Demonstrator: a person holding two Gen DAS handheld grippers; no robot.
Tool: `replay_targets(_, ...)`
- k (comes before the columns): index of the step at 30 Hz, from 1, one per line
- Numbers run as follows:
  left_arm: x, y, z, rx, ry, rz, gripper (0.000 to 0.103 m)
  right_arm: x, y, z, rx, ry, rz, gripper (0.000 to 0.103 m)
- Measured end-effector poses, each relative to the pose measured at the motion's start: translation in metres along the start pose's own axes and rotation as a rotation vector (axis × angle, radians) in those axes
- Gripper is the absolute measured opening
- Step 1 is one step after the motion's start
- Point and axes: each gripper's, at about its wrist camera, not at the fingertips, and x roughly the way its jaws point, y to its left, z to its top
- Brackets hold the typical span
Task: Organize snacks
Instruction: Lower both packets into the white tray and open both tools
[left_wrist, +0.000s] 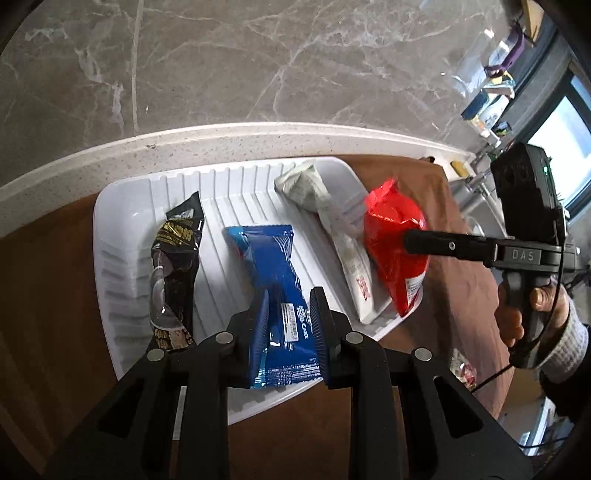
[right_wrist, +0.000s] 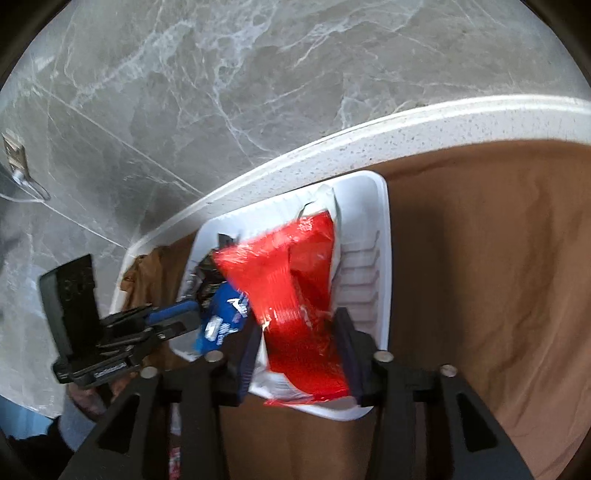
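- Brown cloth (left_wrist: 44, 280) covers the counter, and the white ribbed tray (left_wrist: 122, 206) sits on it, up against the pale speckled ledge (left_wrist: 236, 140)
- Four packets are in or over that tray right now, lined up side by side: black snack packet (left_wrist: 175, 273), blue roll cake packet (left_wrist: 275, 291), white packet (left_wrist: 332, 236), red packet (left_wrist: 395, 243)
- Left gripper (left_wrist: 290, 321) has its jaws closed narrow on the near half of the blue roll cake packet, which lies mid-tray
- Right gripper (right_wrist: 299, 354) clamps the near end of the red packet at the tray's right-hand edge; its far end seems tipped up and overlapping the white packet, so I'd call it not yet settled
- Progress looks well on: black and white packets appear placed and let go, blue and red remain in hand
- One more wrapper (left_wrist: 463, 371) peeks out off the tray below the right hand, too blurred to name, possibly left to sort
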Motion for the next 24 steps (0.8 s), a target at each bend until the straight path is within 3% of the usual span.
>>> replay_targets(1,0.000,0.001,-0.001,-0.001,0.001,0.005,0.022,0.000,0.001,0.000,-0.011,-0.002,-0.019,0.057)
replay_targets(5,-0.002,0.000,-0.004,-0.004,-0.008,0.035,0.022,-0.003,0.008,0.002,-0.048,-0.032,-0.074,0.067)
replay_targets(17,-0.042,-0.010,-0.029,-0.016,-0.055,0.068,0.022,-0.042,0.015,-0.006,-0.078,-0.124,-0.097,0.069)
replay_targets(24,-0.072,-0.028,-0.059,0.011,-0.060,0.089,0.022,-0.085,0.036,-0.040,-0.142,-0.138,-0.081,0.072)
